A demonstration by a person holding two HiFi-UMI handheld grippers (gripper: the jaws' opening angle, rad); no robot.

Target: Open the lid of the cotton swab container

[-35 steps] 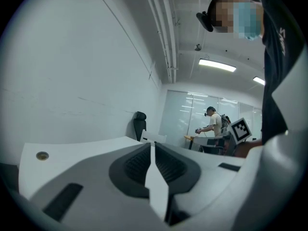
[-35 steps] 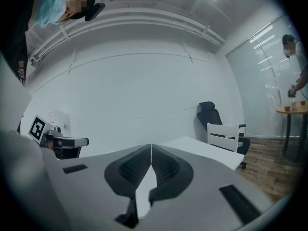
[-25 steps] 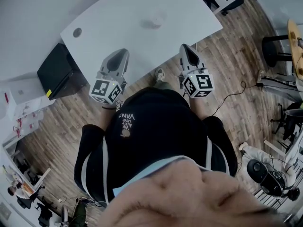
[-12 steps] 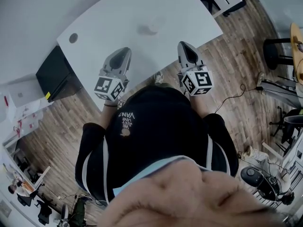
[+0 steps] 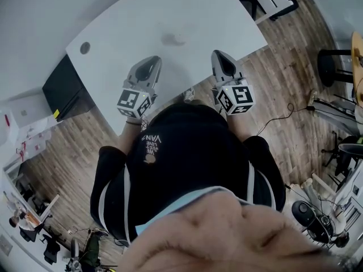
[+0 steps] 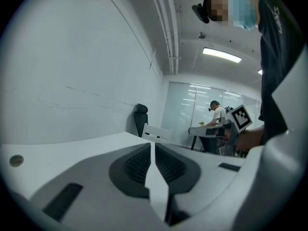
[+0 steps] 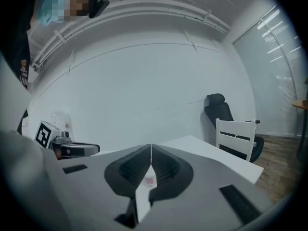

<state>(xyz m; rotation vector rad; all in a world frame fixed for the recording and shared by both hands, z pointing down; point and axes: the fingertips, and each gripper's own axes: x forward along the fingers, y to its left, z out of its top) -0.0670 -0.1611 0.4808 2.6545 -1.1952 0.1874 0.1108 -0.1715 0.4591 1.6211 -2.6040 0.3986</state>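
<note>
Container (image 5: 174,39), small, pale, on smooth white table (image 5: 113,33), left claw (image 5: 152,62), right claw (image 5: 220,56) both closed, empty

Black top (image 5: 193,152), white side stripes (image 5: 126,194), pale chest print (image 5: 151,146) behind left gripper (image 5: 151,62); it and right gripper (image 5: 221,55) grey, marker cubes (image 5: 135,102) at rear.

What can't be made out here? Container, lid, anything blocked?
- Cotton swab container: head view, a small blurred smudge on the table; lid state too small to tell.
- Right gripper view: the shut right gripper hides all but a red-printed sliver, likely the container.
- Left gripper view: the shut left gripper blocks the table ahead; no container seen.
</note>
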